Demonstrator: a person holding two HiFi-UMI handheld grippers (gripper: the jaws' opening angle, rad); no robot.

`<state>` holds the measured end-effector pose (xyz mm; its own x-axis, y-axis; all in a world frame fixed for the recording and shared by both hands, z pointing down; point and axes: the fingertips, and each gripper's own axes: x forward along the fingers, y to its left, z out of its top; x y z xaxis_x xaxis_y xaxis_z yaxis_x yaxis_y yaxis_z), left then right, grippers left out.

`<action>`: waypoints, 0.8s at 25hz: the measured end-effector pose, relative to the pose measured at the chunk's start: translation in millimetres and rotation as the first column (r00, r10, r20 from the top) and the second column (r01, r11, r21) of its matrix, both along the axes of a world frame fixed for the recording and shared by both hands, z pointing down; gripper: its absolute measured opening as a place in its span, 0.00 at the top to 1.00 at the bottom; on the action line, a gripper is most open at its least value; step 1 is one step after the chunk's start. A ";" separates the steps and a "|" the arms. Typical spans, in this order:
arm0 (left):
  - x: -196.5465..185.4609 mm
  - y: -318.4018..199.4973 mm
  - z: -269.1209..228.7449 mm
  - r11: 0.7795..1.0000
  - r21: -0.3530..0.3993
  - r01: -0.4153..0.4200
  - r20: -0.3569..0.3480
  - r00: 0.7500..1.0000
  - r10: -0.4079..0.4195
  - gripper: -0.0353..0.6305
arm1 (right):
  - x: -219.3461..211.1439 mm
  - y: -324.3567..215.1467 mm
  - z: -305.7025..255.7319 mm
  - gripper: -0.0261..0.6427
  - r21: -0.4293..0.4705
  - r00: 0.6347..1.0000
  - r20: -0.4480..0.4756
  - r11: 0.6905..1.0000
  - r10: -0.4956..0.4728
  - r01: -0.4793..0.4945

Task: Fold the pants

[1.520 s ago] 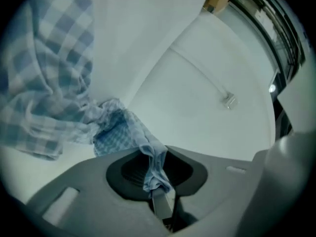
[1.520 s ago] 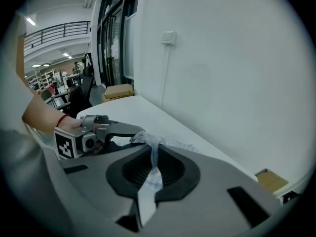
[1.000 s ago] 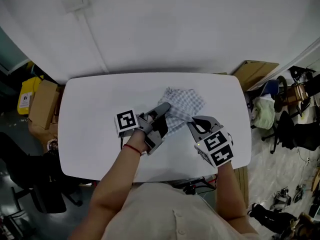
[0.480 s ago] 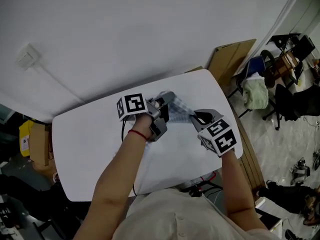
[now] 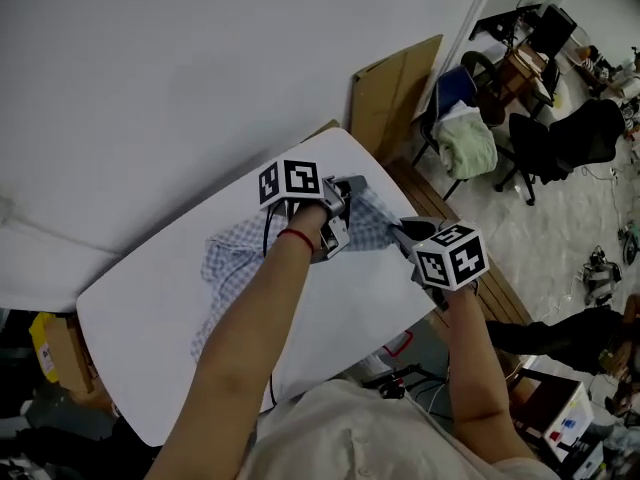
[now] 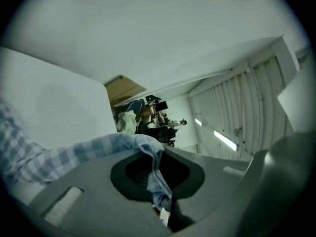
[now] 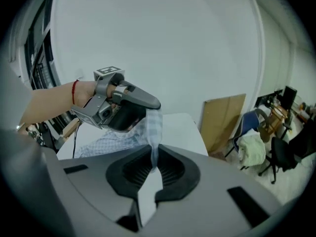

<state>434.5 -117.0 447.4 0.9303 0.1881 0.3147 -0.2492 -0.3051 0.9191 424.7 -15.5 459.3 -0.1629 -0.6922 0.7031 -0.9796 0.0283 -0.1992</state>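
The checked pants (image 5: 228, 258) lie partly spread on the white table (image 5: 140, 348). One edge is raised near the table's far corner and strung between my two claws. My left gripper (image 6: 158, 174) is pressed together on a fold of that cloth, and my right gripper (image 7: 150, 168) pinches a thin strip of it. Whether that edge is waist or hem, I can't make out. A cardboard sheet (image 5: 395, 93) leans just beyond the table.
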 end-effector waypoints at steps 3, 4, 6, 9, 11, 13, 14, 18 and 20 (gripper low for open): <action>42.1 23.2 19.9 0.998 -0.017 -0.053 0.013 0.999 0.053 0.90 | 34.8 22.6 25.1 0.91 -0.024 0.994 0.034 0.995 0.102 -0.101; 54.1 29.5 29.3 0.998 -0.025 -0.062 0.025 0.998 0.063 0.90 | 46.4 28.6 35.8 0.91 -0.037 0.991 0.038 0.991 0.129 -0.128; 72.1 37.4 50.2 0.996 -0.033 -0.078 0.064 0.995 0.080 0.90 | 65.6 36.9 56.2 0.91 -0.065 0.984 0.044 0.984 0.171 -0.168; 87.2 39.7 77.8 0.995 -0.033 -0.091 0.134 0.986 0.094 0.90 | 80.4 40.4 81.0 0.91 -0.105 0.977 0.066 0.975 0.204 -0.197; 96.9 40.3 92.2 0.995 -0.039 -0.089 0.167 0.982 0.094 0.90 | 86.2 41.0 97.7 0.91 -0.134 0.975 0.082 0.972 0.207 -0.195; 109.8 41.9 103.0 0.996 -0.053 -0.078 0.167 0.982 0.086 0.90 | 92.7 41.6 114.5 0.91 -0.151 0.970 0.115 0.969 0.215 -0.197; 116.8 43.1 107.7 0.996 -0.064 -0.069 0.155 0.985 0.078 0.87 | 96.4 42.3 123.0 0.91 -0.154 0.963 0.140 0.966 0.229 -0.208; 138.2 51.6 126.0 0.992 -0.122 -0.029 0.110 0.993 0.043 0.53 | 114.9 53.8 153.5 0.89 -0.188 0.922 0.196 0.936 0.334 -0.299; 142.4 52.7 135.8 0.990 -0.143 -0.005 0.120 0.992 0.023 0.51 | 123.5 62.7 162.8 0.86 -0.212 0.911 0.186 0.921 0.367 -0.327</action>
<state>576.8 -64.3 583.2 0.8839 0.2519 0.3940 -0.3580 -0.1778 0.9166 548.2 47.2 622.1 -0.0970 -0.6038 0.7912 -0.8525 -0.3599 -0.3792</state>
